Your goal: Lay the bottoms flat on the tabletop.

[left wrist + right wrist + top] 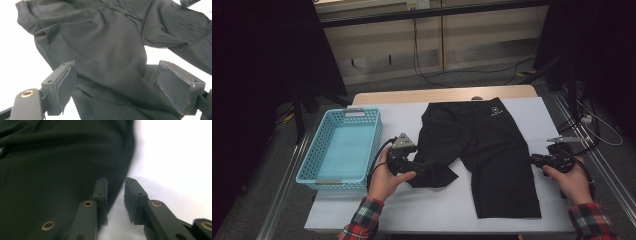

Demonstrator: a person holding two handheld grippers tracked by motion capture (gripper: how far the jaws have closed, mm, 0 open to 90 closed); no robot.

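Observation:
A pair of black shorts (pixel 484 142) lies flat on the white table cover (pixel 412 210), waistband at the far side, with a small white logo (pixel 496 112) near it. Its left leg end is bunched up near the left hand. My left gripper (pixel 424 167) hovers at that bunched leg, jaws wide apart, and in the left gripper view (pixel 115 85) the black cloth (pixel 105 45) lies between and under them without being pinched. My right gripper (pixel 532 159) sits at the outer edge of the right leg. In the right gripper view (pixel 116 192) its jaws stand a narrow gap apart over white cover, beside the cloth's edge (pixel 50 170).
A light blue perforated basket (pixel 347 112) stands at the table's left side, close to the left hand. Bare white cover runs along the front edge and on the right of the shorts. Cables trail on the floor beyond the table and to its right.

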